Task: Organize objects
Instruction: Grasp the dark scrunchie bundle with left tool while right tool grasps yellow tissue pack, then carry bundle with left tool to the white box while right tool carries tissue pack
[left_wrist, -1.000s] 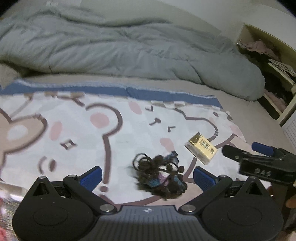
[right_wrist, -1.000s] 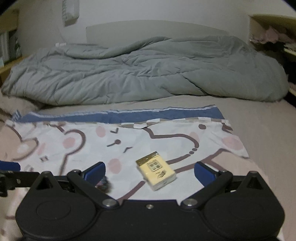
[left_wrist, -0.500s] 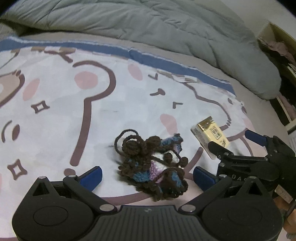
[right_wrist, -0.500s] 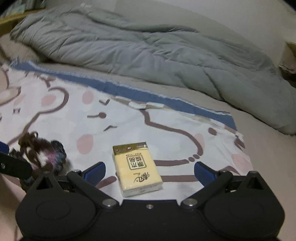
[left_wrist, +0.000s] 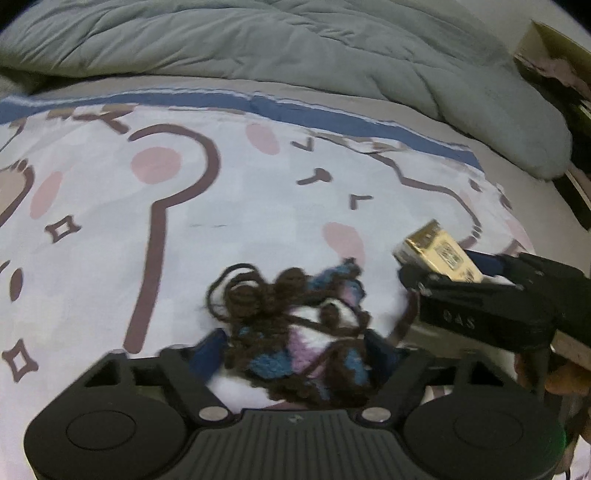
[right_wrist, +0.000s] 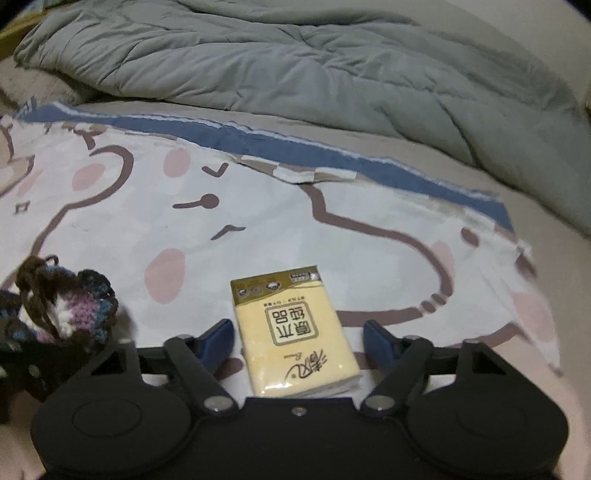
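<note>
A crocheted pouch (left_wrist: 299, 332) of brown, blue, purple and white yarn lies on the cartoon-print cloth (left_wrist: 110, 192). My left gripper (left_wrist: 299, 350) is open, its blue pads on either side of the pouch. A yellow tissue pack (right_wrist: 293, 336) lies on the cloth between the fingers of my open right gripper (right_wrist: 298, 341); a small gap shows at each pad. The pack (left_wrist: 439, 253) and the right gripper (left_wrist: 480, 295) also show at the right of the left wrist view. The pouch (right_wrist: 66, 306) shows at the left of the right wrist view.
A rumpled grey duvet (right_wrist: 295, 62) lies across the bed behind the cloth. A shelf unit (left_wrist: 565, 74) with clutter stands at the far right. The cloth's blue border (right_wrist: 332, 155) runs along its far edge, with grey sheet beyond.
Both grippers have moved forward and down. The left fingers have narrowed around the pouch. The right fingers now straddle the tissue pack and have narrowed toward it.
</note>
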